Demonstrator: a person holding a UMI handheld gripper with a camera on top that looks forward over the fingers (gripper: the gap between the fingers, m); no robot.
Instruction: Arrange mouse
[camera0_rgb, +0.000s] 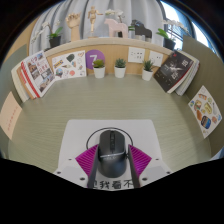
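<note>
Lying against the desk's (40, 125) low back wall, magazines (38, 73) flank three small potted plants (120, 67). Nearer, a dark mouse (110, 150) rests on a white mat (82, 135) between the gripper's (111, 160) pink pads (88, 160), fingers spread with slight gaps either side.

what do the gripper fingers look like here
The gripper has two fingers, each with a magenta triangular pad on its inner face, ridged with dark lines. Below them is a white strip with black printed characters. No cables or sleeves are visible.
</note>
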